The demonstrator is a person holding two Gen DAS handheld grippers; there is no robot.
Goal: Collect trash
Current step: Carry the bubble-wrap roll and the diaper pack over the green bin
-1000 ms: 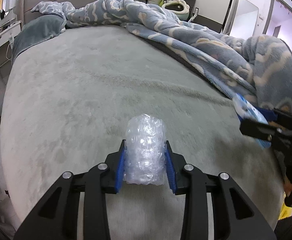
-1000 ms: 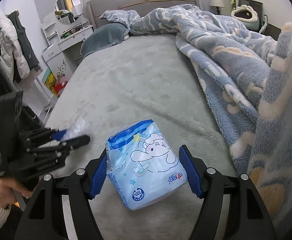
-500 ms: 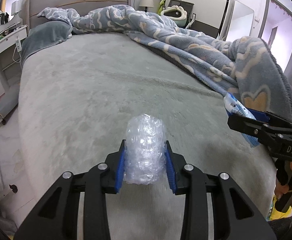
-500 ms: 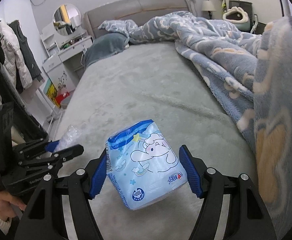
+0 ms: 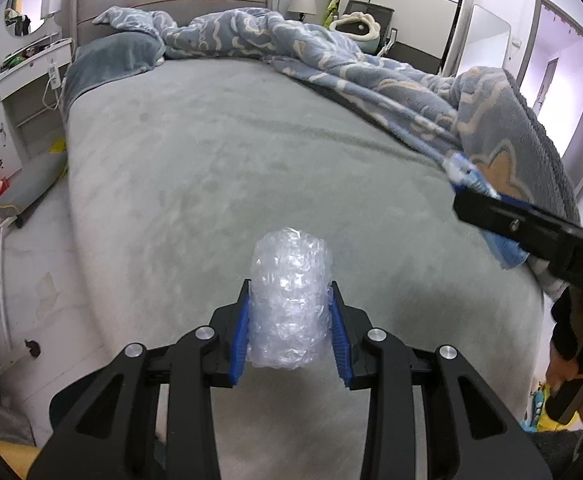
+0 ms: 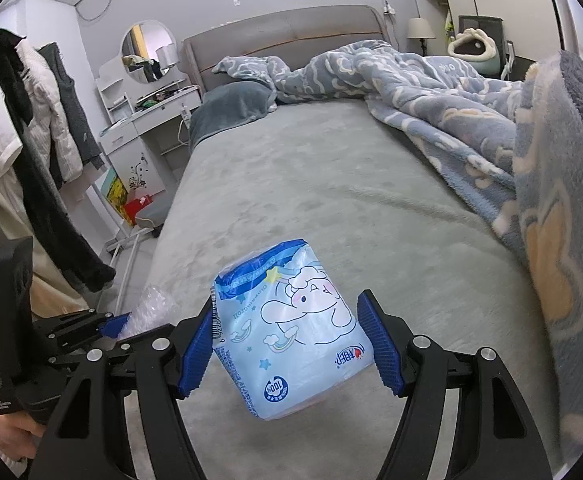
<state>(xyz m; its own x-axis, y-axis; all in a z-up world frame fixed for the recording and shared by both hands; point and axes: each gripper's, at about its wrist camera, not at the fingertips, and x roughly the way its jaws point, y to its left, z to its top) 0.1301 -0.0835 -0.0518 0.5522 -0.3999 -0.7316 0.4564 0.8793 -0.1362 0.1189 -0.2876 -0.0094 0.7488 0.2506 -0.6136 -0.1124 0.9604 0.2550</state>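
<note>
- Bubble wrap (image 5: 289, 300) first, left wrist view: it's a crumpled clear roll pinched between the blue pads (image 5: 240, 334) of the left gripper (image 5: 289, 334), held up off the grey bed (image 5: 211, 160). Jaws are clamped on both sides of it, so the grip itself looks fine.
- Risk there, as I see it: the stuff is squishy and slick. If the squeeze eases even a bit, or the gripper tips forward, the roll could slide out the front and land back on the bed.
- Same view, far right: the right gripper (image 5: 491, 216) shows side-on with something blue in it, close to the heaped blue blanket (image 5: 411, 80). A careless swing could snag on that fleece.
- Right wrist view: the right gripper (image 6: 289, 338) has a light blue cartoon-print packet (image 6: 291, 328) between its jaws, lifted clear of the bed. The left pad touches the packet's edge, but I see a gap at the right pad (image 6: 379, 344), so I can't tell how firmly it's gripped.
- That's the one I'd worry about. The packet sits tilted and hangs low, so a quick move might let it twist out.
- No bin shows in either view, so both items have to ride along for a while.
</note>
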